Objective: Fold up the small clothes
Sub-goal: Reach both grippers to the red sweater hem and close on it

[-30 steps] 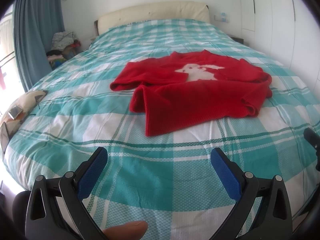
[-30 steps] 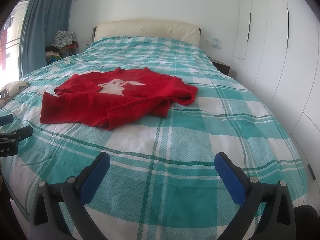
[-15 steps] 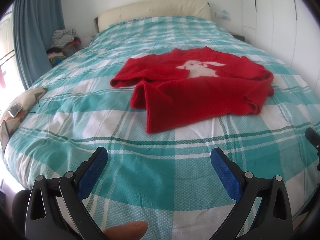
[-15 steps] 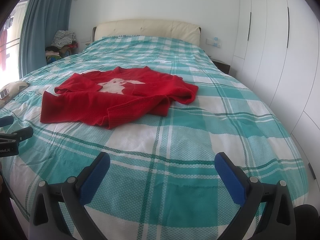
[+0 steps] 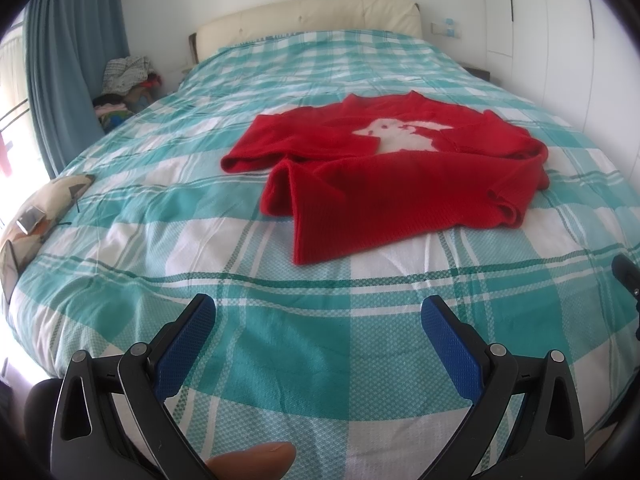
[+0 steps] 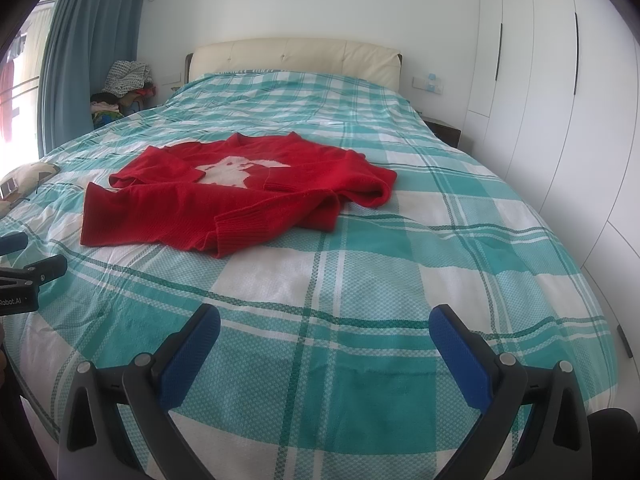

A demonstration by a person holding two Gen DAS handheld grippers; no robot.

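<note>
A small red sweater point(image 5: 384, 176) with a white animal patch lies crumpled in the middle of the bed, its sleeves and hem bunched. The right wrist view shows the same sweater point(image 6: 224, 196) toward the left. My left gripper point(image 5: 318, 316) hovers open over the bedspread near the foot of the bed, well short of the sweater's hem. My right gripper point(image 6: 324, 326) is open too, further right, with nothing between its blue pads. A fingertip point(image 5: 252, 460) of the person shows at the bottom of the left wrist view.
The bed wears a teal and white checked cover point(image 5: 280, 360) and has a cream headboard point(image 6: 292, 56). A patterned cushion point(image 5: 36, 208) lies at the left edge. Clothes are piled point(image 6: 124, 84) by blue curtains point(image 6: 84, 40). White wardrobes point(image 6: 560, 80) line the right.
Both grippers have crept slightly forward toward the sweater, which looks a little nearer. Both stay open, and the sweater has not moved.
</note>
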